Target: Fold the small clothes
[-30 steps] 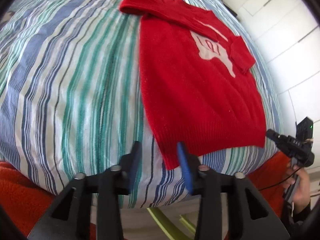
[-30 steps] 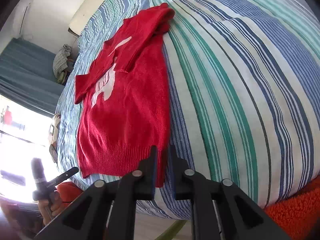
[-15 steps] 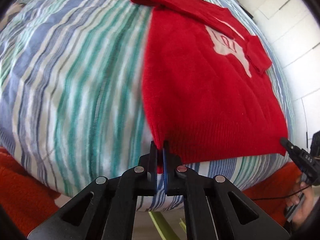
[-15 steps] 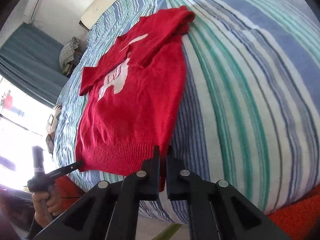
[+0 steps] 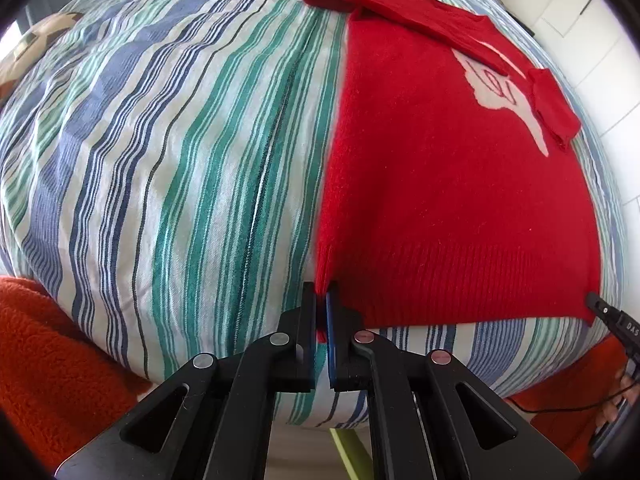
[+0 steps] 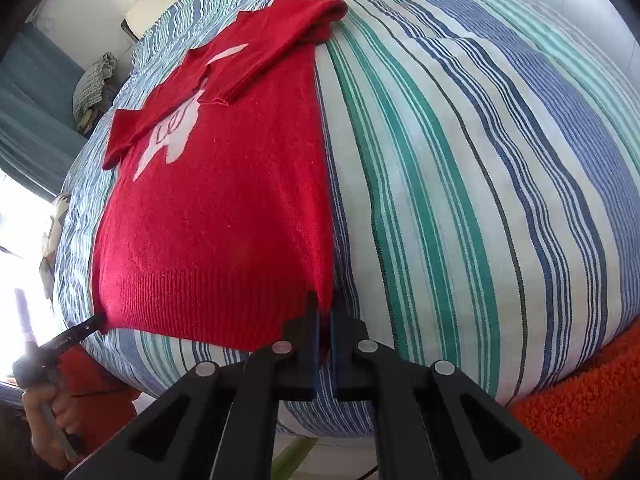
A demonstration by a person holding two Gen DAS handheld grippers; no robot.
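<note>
A small red sweater (image 5: 448,184) with a pale motif lies flat on a striped bedcover (image 5: 180,152), both sleeves folded over its chest. My left gripper (image 5: 322,300) is shut on the sweater's bottom-left hem corner. My right gripper (image 6: 325,308) is shut on the bottom-right hem corner of the sweater (image 6: 224,208). The right gripper's tip (image 5: 600,306) shows at the right edge of the left wrist view, and the left gripper's tip (image 6: 86,326) shows at the left of the right wrist view. The hem is stretched between them near the bed's front edge.
The striped bedcover (image 6: 460,168) spreads wide on both sides of the sweater. An orange fleece blanket (image 5: 44,356) hangs below the bed's front edge, also in the right wrist view (image 6: 580,408). White cupboards (image 5: 592,20) stand behind; bundled cloth (image 6: 94,84) lies by a curtain.
My left gripper moved in from open and shut on the bottom-left hem corner. Both grippers have advanced, and the hem is now pulled taut between them.
</note>
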